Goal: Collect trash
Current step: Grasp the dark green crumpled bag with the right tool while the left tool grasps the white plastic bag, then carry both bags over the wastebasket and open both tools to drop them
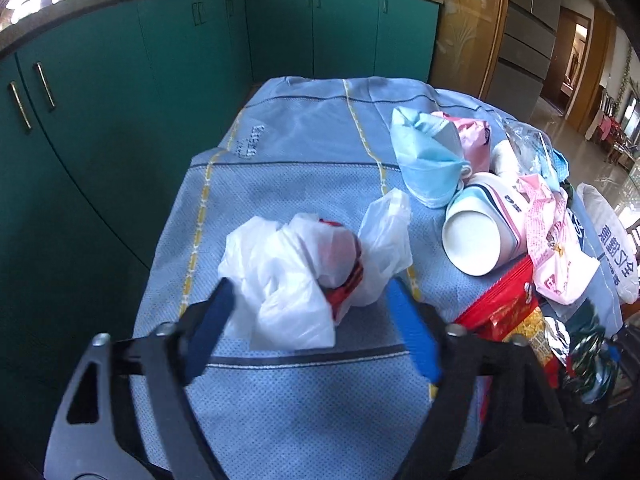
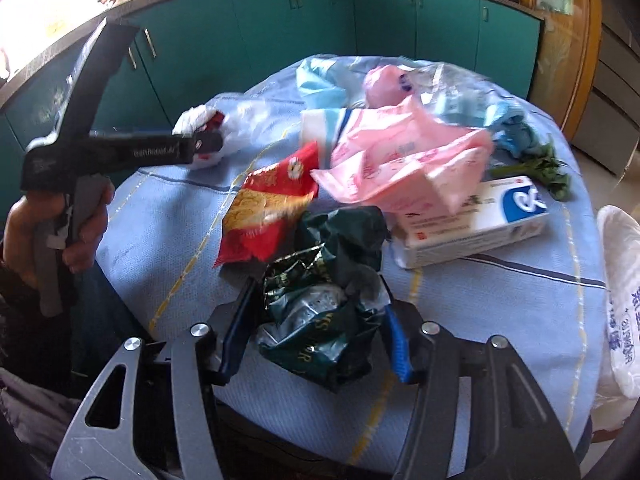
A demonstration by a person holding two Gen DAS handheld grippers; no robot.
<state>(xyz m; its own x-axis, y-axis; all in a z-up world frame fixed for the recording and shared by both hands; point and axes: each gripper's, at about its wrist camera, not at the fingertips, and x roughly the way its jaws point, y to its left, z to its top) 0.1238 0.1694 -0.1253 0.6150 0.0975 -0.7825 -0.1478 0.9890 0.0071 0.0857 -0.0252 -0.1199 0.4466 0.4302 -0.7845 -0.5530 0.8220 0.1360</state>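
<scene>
A crumpled white plastic bag with red print (image 1: 304, 268) lies on the blue cloth-covered table (image 1: 304, 140). My left gripper (image 1: 310, 300) is open, its blue fingers either side of the bag's near end. In the right wrist view my right gripper (image 2: 320, 312) has a crumpled dark green foil wrapper (image 2: 320, 300) between its blue fingers; the jaws stand wide and whether they press it is unclear. The left gripper (image 2: 200, 142) shows there at the white bag (image 2: 200, 120).
On the right of the table lie a blue face mask (image 1: 428, 160), a tipped white paper cup (image 1: 480, 236), pink bags (image 2: 404, 164), a red snack packet (image 2: 268, 208), a white and blue box (image 2: 476, 220) and green stems (image 2: 540, 168). Green cabinets (image 1: 120, 80) stand behind.
</scene>
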